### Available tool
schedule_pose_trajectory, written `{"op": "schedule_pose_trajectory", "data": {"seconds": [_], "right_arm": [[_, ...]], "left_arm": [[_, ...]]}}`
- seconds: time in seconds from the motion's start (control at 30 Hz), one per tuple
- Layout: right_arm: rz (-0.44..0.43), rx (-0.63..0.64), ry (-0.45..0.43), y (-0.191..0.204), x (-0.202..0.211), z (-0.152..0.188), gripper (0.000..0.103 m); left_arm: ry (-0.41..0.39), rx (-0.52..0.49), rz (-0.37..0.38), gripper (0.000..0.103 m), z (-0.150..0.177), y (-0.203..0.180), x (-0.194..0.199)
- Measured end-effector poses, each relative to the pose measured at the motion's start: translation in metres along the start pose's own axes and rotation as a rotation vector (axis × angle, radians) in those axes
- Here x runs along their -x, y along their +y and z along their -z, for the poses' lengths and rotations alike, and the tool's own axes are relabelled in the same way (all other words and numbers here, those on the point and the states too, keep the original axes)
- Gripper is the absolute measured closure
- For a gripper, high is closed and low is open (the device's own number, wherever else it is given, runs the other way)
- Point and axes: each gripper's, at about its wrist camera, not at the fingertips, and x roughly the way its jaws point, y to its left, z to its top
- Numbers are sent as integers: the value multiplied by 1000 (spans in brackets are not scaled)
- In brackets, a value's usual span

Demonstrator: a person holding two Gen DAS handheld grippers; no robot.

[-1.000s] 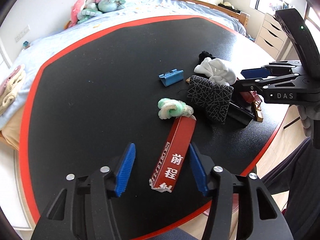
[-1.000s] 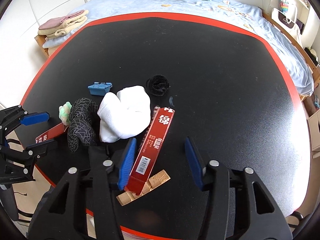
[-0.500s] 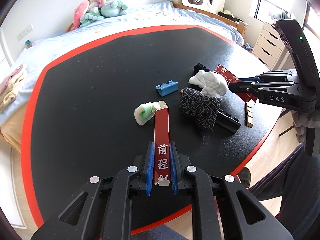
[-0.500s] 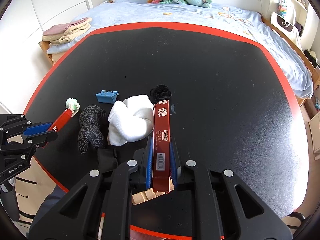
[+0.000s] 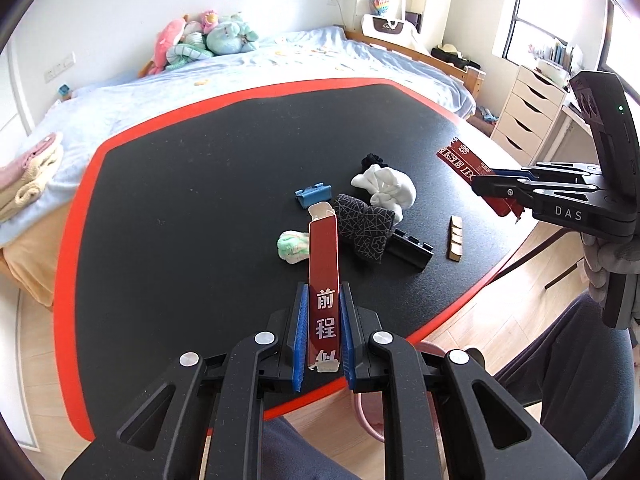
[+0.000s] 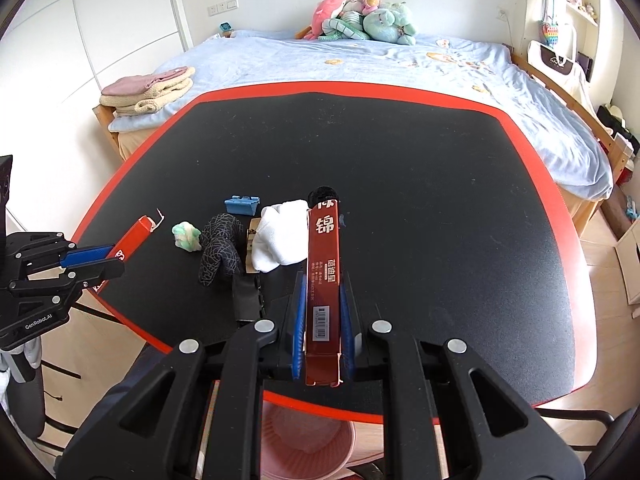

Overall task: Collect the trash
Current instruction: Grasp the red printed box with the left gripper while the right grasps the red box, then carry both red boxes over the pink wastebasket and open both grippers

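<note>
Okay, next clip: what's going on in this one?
A person is clearing trash from a black table with two handheld grippers. The left gripper has its jaws shut on a long red carton, lifted off the table. The right gripper is shut on a second red carton, also raised. A pink bin shows below the near table edge. Socks, a blue clip and a wooden piece remain on the table.

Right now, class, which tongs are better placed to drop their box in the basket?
Right, probably: the right tongs hold their red box directly above the pink basket; the left tongs sit off to its side.
</note>
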Motion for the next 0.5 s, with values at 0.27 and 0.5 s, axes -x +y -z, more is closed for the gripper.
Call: {"op": "schedule_pose_trajectory", "data": {"seconds": [0.27, 0.5], "right_arm": [[-35, 3, -28, 6, 40, 36, 88], [-52, -18, 14, 13, 54, 81, 88]], "left_arm": [[-15, -17, 32, 88, 20, -21, 13], [14, -41, 63, 88, 41, -47, 11]]}}
